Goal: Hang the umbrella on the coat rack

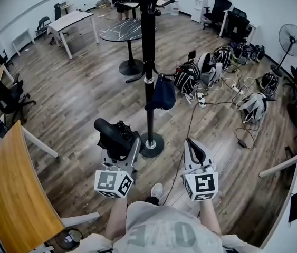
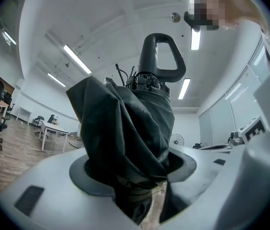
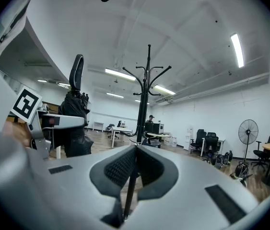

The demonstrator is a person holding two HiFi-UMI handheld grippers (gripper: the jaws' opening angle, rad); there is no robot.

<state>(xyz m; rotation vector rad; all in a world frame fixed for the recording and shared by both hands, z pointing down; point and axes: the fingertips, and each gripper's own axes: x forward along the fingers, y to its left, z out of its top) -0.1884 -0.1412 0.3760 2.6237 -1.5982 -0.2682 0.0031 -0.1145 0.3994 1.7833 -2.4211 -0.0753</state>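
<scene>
The folded black umbrella (image 2: 125, 138) stands handle-up, clamped between the pads of the left gripper (image 2: 132, 178), near the base of the coat rack (image 1: 148, 62). Only the left gripper view shows the pinched fabric. The head view shows just a dark bulk. The right gripper (image 3: 135, 169) is closed on nothing. The head view cuts off the rack's hooks, and the right gripper view shows them whole.

Folded umbrella held upright beside the coat rack

The black umbrella (image 1: 114, 135), canopy bunched and loop handle uppermost, stands pinched in the left claw (image 1: 122, 147). The black coat rack (image 1: 148, 67) stands near it on a round base on the wooden floor, with curved hooks at its top.
</scene>
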